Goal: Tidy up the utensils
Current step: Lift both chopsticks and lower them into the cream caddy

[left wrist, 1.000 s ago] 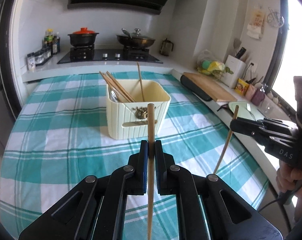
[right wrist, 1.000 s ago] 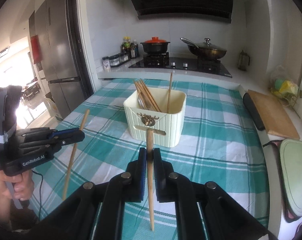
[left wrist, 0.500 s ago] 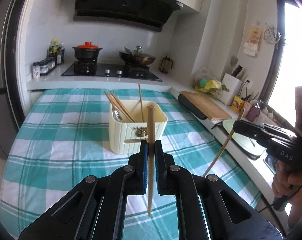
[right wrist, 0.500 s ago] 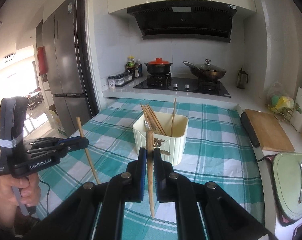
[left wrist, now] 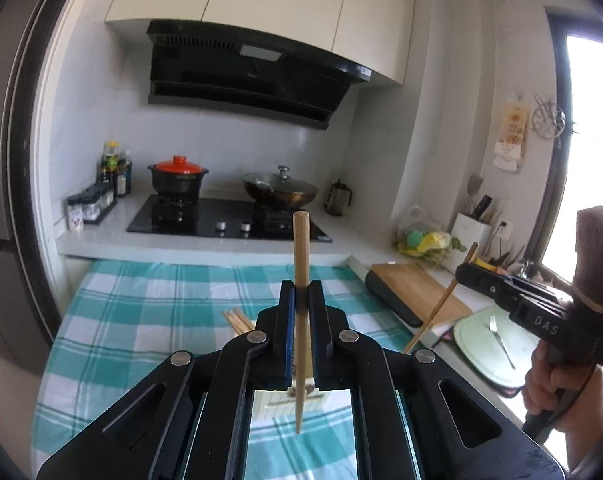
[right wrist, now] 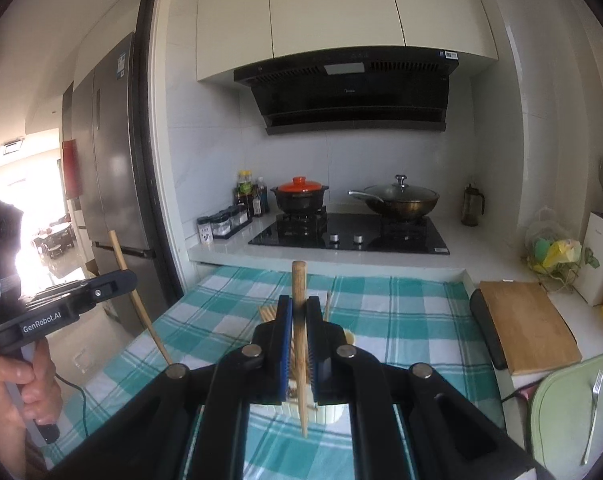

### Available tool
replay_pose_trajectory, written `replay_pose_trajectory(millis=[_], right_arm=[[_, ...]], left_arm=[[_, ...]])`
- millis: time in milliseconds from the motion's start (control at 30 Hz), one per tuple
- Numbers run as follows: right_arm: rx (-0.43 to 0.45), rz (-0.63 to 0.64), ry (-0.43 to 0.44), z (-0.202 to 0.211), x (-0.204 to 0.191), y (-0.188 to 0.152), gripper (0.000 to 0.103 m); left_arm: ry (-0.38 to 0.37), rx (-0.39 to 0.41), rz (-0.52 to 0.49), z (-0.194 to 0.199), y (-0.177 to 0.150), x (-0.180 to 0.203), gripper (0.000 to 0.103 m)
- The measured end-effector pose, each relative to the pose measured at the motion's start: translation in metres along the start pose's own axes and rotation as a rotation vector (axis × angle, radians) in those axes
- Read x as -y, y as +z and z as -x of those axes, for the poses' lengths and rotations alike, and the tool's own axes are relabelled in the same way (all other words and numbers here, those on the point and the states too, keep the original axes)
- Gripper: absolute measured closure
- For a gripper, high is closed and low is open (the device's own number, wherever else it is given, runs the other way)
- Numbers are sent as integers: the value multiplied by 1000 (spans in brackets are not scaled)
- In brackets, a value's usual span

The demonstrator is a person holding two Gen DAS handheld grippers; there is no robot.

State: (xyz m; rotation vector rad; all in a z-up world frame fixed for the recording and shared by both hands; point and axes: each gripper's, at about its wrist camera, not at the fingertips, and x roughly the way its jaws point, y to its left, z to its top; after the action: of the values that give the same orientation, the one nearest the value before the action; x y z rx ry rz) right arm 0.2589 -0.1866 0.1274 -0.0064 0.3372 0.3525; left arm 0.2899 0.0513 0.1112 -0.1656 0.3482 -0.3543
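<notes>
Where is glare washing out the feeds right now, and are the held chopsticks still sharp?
Left wrist view: the window at the right edge is blown out white, while the chopstick in the left gripper is sharp. Right wrist view: the doorway at left is overexposed; the right gripper and its chopstick are crisp; edges bend fisheye-style.

Far ahead — red-lidded pot [left wrist: 178, 176] and lidded wok [left wrist: 280, 191] on the black hob [right wrist: 349, 234]; off right, wooden cutting board [right wrist: 527, 326] — fork [right wrist: 592, 414] on green tray [right wrist: 573, 420].
</notes>
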Motion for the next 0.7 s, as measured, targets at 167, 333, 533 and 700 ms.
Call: replay_pose_trajectory(millis=[167,333,533,700], right_arm=[[44,8,1,-39,4,30,96],[-27,7,26,-91,7,32,96],[-240,-53,78,-169,23,7,96],[-388,-111,110,-219,34,-23,96]], left_arm=[[22,12,7,-40,19,-9,99],[37,-63,23,-89,14,-20,99],[62,-203,49,-149,-15,-33,99],[96,-301,62,-180,-44,-42,99]])
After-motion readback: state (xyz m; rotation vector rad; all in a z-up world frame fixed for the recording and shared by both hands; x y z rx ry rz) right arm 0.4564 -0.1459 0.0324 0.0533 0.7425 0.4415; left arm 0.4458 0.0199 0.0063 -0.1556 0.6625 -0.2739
